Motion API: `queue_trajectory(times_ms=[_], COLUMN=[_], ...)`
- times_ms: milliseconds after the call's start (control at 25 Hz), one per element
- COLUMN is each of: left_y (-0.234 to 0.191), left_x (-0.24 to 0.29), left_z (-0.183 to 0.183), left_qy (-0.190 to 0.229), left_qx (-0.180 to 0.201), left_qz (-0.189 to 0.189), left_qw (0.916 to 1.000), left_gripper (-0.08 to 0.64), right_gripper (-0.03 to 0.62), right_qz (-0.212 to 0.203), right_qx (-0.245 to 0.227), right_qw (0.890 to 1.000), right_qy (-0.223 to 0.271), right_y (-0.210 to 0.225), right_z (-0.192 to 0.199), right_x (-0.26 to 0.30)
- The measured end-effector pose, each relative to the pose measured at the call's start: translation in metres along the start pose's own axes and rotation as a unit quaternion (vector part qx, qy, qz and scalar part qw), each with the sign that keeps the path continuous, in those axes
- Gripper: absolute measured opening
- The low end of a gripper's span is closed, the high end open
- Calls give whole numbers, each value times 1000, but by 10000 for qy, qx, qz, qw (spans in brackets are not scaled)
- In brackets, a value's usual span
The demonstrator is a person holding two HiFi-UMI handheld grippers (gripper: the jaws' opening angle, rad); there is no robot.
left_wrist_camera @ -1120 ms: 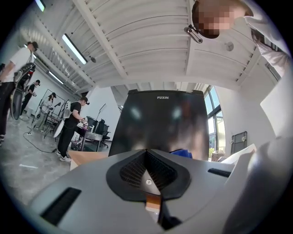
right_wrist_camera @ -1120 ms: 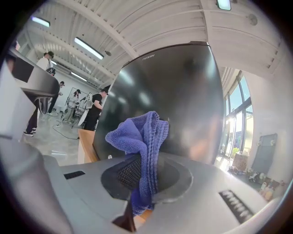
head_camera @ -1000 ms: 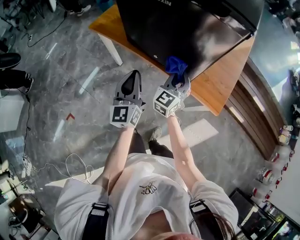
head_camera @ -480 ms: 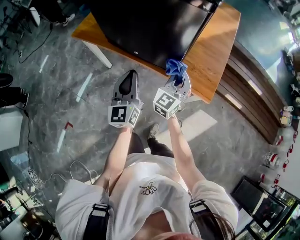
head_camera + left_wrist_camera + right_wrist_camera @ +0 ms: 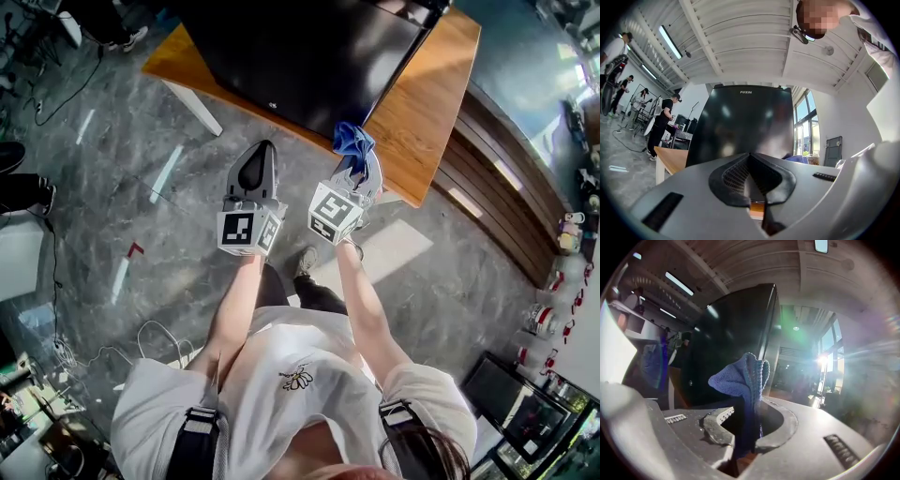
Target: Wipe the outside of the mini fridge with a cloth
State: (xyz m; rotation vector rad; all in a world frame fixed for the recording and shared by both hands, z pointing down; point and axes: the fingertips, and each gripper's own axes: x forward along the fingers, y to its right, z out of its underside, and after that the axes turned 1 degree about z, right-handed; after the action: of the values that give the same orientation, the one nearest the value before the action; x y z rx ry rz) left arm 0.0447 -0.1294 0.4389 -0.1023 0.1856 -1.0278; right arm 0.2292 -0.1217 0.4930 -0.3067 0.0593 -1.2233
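Since half a second ago the right gripper (image 5: 360,161) has tilted slightly. Its jaws clamp the blue cloth (image 5: 352,137), perhaps just short of the black mini fridge (image 5: 300,56) ahead, lettered FUXIN. The left gripper (image 5: 257,157) alongside has its jaws together, empty. The fridge stands on a wooden table (image 5: 427,103) above a grey stone floor (image 5: 141,122).

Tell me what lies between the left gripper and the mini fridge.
Nothing: in the left gripper view the shut left gripper faces the mini fridge across open air. The head view shows only floor and table edge below.
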Motion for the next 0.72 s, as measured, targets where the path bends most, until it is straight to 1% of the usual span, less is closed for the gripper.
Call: queue_trajectory(times_ms=[160,360,440,560,720], left_y=[-23,-64,-84,-120,-173], left_x=[0,-3,-4,-5,-8], left_z=[-1,-2,-5,-13,-11], left_qy=[-2,-46,-30,100,82], left_qx=[-12,-24,-44,-156,-117], left_qz=[-142,-387,-505,-737,-854], left_qw=[9999,9992,9987,9971,9962], left_gripper=[5,5,5,5,5], right_gripper=[67,69,69,69,69], right_qz=[-385,-718,-864,-1072,-1257], right_qx=[-13,107,91,96,158], right_qw=[9992,9973,9962,9941,9918], right_qy=[55,79,103,105,164], right_y=[-44,-95,-119,-161,-226], right_z=[-6,-19,-27,-34,-40], right_x=[0,12,19,30,47])
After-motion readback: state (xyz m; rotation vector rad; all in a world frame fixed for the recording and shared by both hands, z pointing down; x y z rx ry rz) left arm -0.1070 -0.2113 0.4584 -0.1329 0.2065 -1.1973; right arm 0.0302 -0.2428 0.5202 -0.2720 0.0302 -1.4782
